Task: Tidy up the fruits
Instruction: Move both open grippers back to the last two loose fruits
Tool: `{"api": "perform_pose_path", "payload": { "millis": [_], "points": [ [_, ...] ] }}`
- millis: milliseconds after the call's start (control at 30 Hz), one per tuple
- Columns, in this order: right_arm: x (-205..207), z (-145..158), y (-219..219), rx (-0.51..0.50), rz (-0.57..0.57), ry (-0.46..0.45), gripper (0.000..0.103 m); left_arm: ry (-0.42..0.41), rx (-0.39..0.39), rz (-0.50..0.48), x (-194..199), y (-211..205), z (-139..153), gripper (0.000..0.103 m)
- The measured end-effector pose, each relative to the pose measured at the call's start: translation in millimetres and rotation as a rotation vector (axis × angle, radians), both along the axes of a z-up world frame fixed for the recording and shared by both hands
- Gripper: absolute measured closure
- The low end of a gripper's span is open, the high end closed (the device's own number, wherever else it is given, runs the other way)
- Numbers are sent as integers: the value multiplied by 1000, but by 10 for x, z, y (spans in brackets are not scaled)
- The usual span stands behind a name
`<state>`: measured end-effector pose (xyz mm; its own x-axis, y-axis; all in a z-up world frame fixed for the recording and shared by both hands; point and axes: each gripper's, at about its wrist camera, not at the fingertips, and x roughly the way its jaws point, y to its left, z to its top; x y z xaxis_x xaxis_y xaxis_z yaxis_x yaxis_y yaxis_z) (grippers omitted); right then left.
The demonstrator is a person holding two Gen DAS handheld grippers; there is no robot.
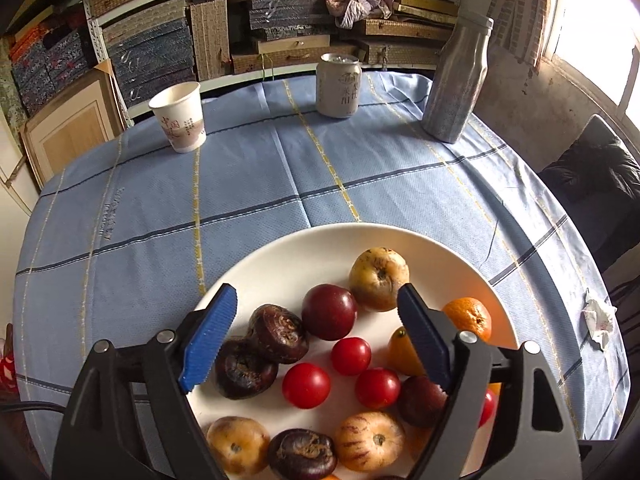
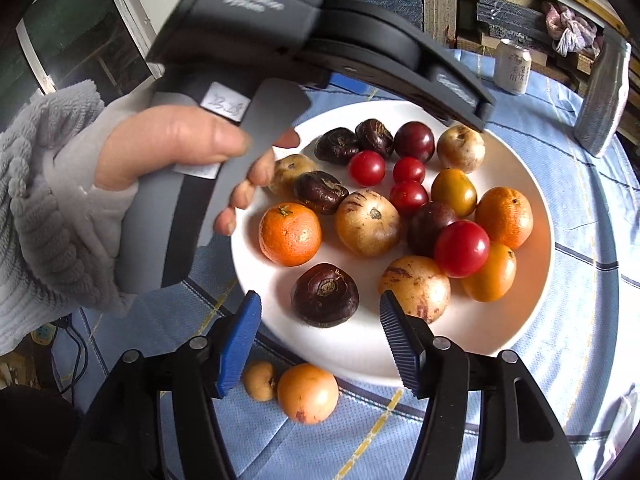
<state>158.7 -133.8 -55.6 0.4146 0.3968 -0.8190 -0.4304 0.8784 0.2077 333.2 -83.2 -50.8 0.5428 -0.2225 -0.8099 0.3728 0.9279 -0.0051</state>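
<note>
Both jaws stand open with nothing between the pads. On the left gripper they hang over the white plate, above two dark brown fruits and some small red ones. On the right gripper they sit over the near rim of the plate, by another dark brown fruit and a tan one. Two fruits lie off the plate on the blue bench cloth: an orange one and a small tan one, touching. A hand in a grey sleeve holds the left gripper. A cup, a can and a bottle stand at the far edge.
</note>
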Motion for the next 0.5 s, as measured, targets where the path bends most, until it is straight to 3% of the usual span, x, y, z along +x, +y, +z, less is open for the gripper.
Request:
{"api": "perform_pose_path", "payload": {
  "millis": [500],
  "points": [
    [-505,242,-276,-13,-40,-65,28,-66,-3,94,-803,493,457,9]
  ]
}}
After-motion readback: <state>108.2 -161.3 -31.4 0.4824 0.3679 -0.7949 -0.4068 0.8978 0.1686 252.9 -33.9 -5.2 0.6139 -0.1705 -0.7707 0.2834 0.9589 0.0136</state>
